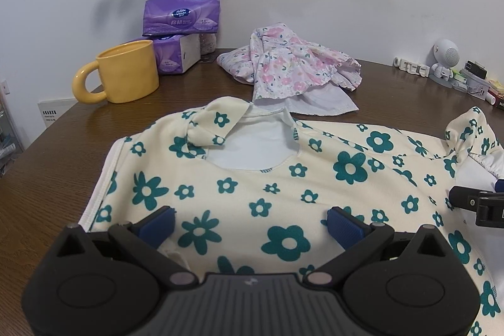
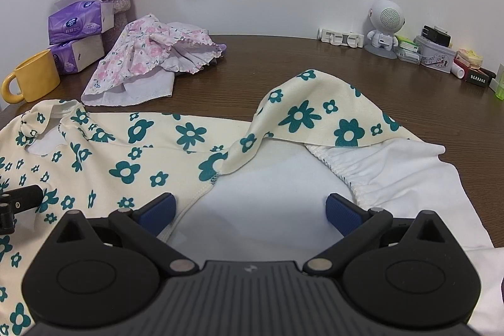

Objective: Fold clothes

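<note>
Your left gripper (image 1: 250,221) and right gripper (image 2: 249,210) both gape wide, holding nothing. The green-flowered garment (image 1: 283,178) lies spread, unfolded; the pink floral garment (image 1: 283,65) sits crumpled at the far side.

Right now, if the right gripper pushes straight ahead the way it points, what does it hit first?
Most likely the right gripper, jaws open, first meets the flipped-up sleeve of the green-flowered top. Beyond that is bare table. Depth is uncertain.
</note>
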